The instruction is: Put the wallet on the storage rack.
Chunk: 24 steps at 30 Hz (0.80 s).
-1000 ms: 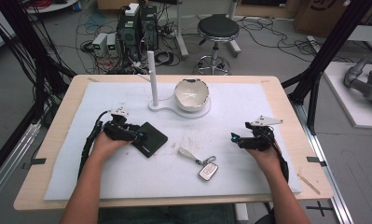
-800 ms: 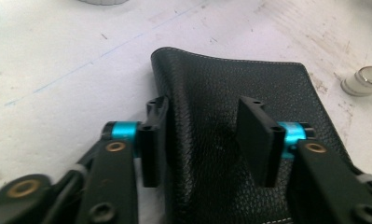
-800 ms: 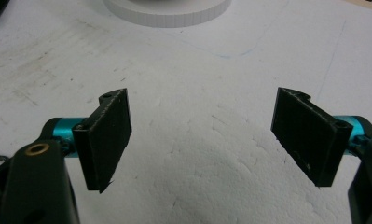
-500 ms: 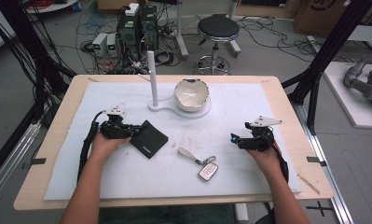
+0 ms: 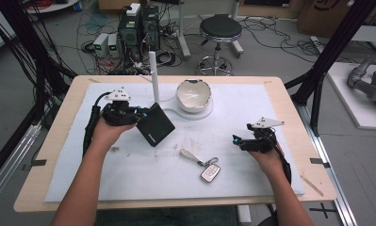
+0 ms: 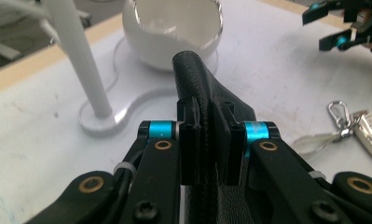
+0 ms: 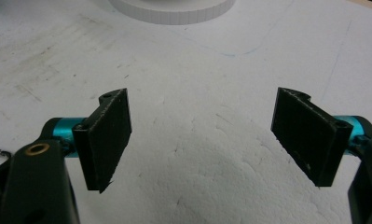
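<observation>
The worktop (image 5: 280,94) carried a white foam sheet (image 5: 251,113), and on it stood a white stand: a post (image 5: 153,75) and, beside it, a cracked-egg-shaped white bowl (image 5: 193,96) on a shared base.

The black leather wallet (image 5: 155,125) was lifted off the sheet at the left, tilted so one corner pointed down, its long axis running from the left tongs (image 5: 137,114) toward the middle of the sheet. In the left gripper view the wallet (image 6: 202,88) stood on edge between the jaws, which were closed tight on its near end, and the bowl (image 6: 172,30) lay straight ahead beyond the wallet's far end, the post (image 6: 79,60) off to one side. I judge that any coming placement turned on that line: wallet tip toward bowl, left hand far nearer than the right.

The right tongs (image 5: 237,140) hovered low at the right, well apart from the wallet, jaws spread wide and holding nothing, as the right gripper view (image 7: 200,140) showed.

A car key fob (image 5: 210,172) on a strap (image 5: 189,155) lay flat between the two hands, nearer the right one.
</observation>
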Each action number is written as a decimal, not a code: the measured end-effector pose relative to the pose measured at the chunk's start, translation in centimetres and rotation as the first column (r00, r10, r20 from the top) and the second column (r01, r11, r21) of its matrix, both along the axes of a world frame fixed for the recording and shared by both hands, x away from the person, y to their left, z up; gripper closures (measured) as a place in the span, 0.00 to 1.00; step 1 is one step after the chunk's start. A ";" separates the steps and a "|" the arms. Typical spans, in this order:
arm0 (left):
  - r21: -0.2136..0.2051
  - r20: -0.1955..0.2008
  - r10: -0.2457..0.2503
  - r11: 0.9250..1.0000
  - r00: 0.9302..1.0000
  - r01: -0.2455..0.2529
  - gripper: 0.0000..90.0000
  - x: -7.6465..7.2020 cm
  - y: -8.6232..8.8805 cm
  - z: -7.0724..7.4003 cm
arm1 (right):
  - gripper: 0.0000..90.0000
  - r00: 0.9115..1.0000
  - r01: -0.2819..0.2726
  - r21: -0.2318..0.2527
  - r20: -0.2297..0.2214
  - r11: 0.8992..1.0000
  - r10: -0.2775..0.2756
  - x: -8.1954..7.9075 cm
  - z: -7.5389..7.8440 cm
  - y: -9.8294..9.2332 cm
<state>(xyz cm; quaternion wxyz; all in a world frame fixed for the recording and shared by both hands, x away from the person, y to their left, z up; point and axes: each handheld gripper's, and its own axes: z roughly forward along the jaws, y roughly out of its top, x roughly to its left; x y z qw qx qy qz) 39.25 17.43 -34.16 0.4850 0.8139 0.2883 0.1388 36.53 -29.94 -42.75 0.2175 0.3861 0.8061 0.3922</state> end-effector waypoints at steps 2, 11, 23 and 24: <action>0.009 0.021 -0.006 1.000 1.000 0.006 0.90 0.3 -0.7 1.2 | 0.23 1.000 -0.005 -0.003 0.000 1.000 0.005 0.0 0.0 0.1; 0.041 0.076 -0.026 0.999 0.997 0.023 0.90 1.4 -3.1 4.5 | 0.23 1.000 -0.009 -0.003 -0.004 1.000 0.009 0.0 -0.1 0.3; 0.085 0.114 -0.008 0.996 0.993 -0.002 0.90 4.2 -6.3 7.0 | 0.23 1.000 -0.019 -0.003 -0.006 1.000 0.019 0.1 -0.2 0.4; 0.090 0.117 -0.008 0.996 0.993 -0.003 0.90 4.6 -6.7 7.2 | 0.23 1.000 -0.018 -0.002 -0.008 1.000 0.018 0.1 -0.2 0.4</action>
